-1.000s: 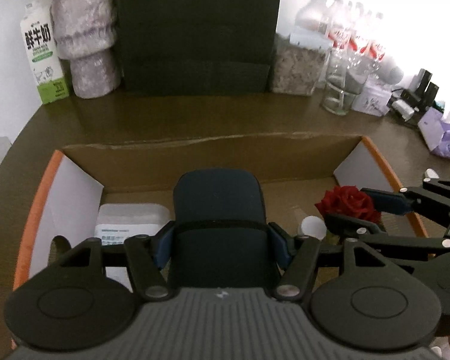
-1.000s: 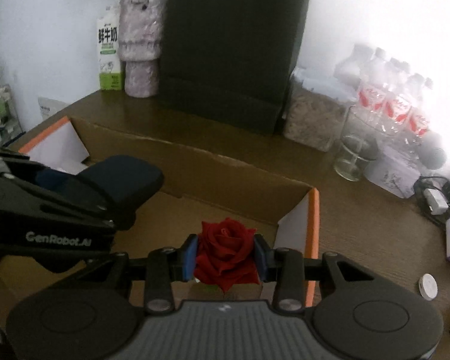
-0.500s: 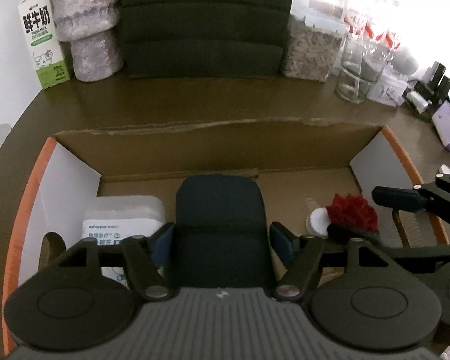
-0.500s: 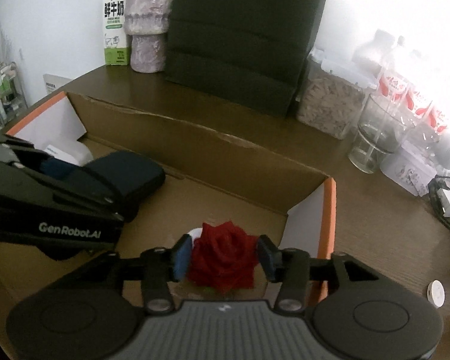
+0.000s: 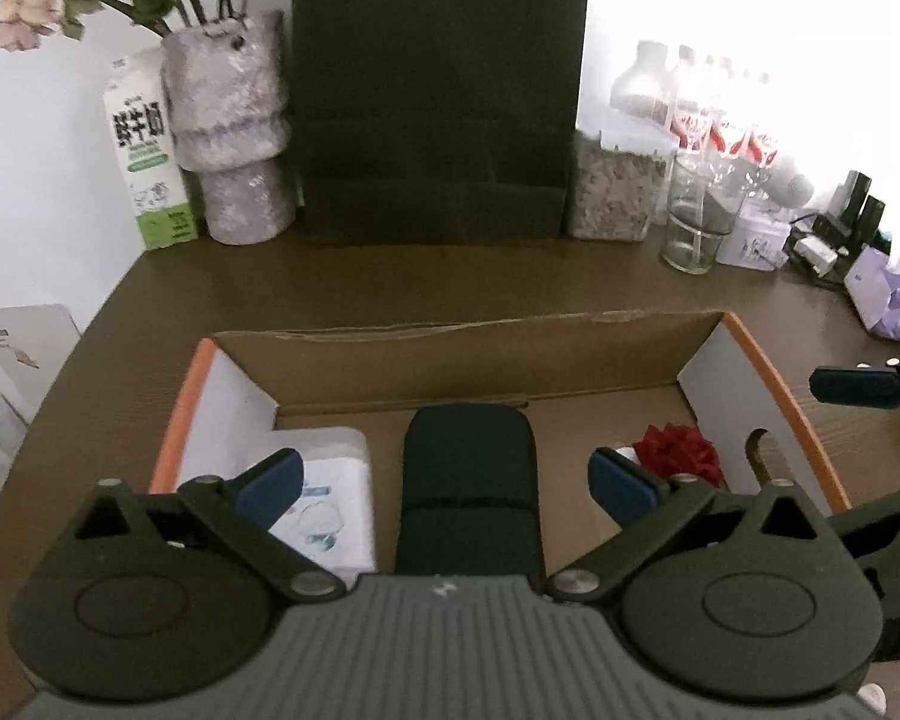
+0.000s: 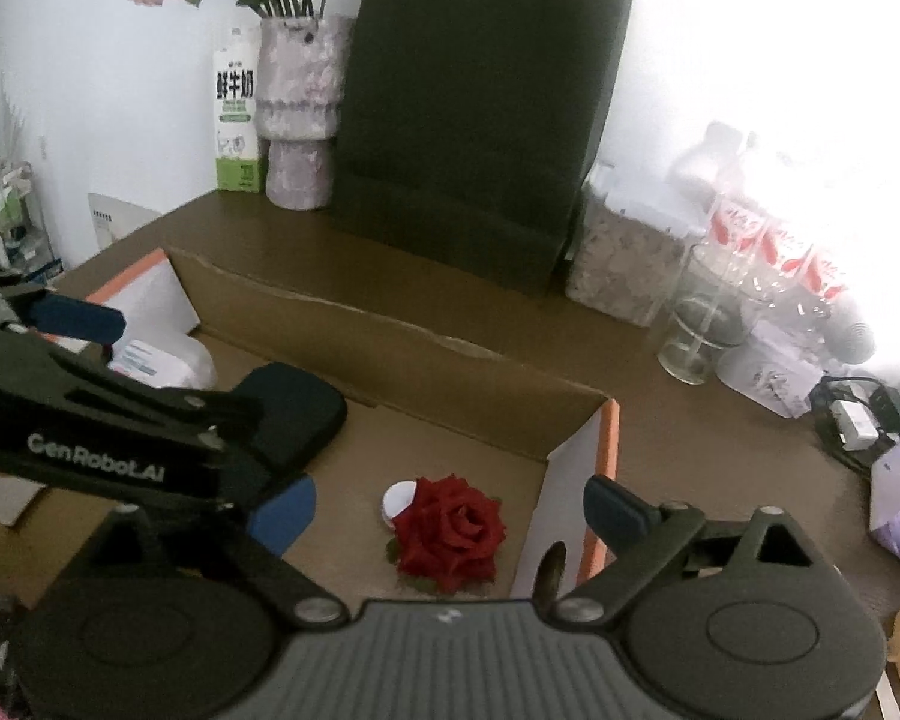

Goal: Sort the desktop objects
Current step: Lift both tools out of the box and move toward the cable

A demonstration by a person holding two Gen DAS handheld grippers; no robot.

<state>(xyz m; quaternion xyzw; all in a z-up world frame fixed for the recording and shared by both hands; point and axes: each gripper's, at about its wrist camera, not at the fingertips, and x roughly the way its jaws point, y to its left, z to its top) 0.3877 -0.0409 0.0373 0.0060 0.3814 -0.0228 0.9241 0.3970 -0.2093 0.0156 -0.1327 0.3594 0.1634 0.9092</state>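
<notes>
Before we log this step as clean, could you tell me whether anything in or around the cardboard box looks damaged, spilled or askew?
Only the cardboard box itself: its far wall has a ragged, torn top edge. The red rose, dark case and white packet lie inside it; nothing looks spilled.

My box [image 5: 462,354] is rough brown cardboard, end flaps smooth white with orange edges. The case [image 5: 468,480] looks like matt dark cloth. Rose [image 6: 450,531] is red fabric, velvety. Desk [image 5: 390,282] is brown wood grain, slight sheen. The bag [image 5: 438,90] is matt dark paper, the glass [image 5: 693,228] clear and glossy.
</notes>
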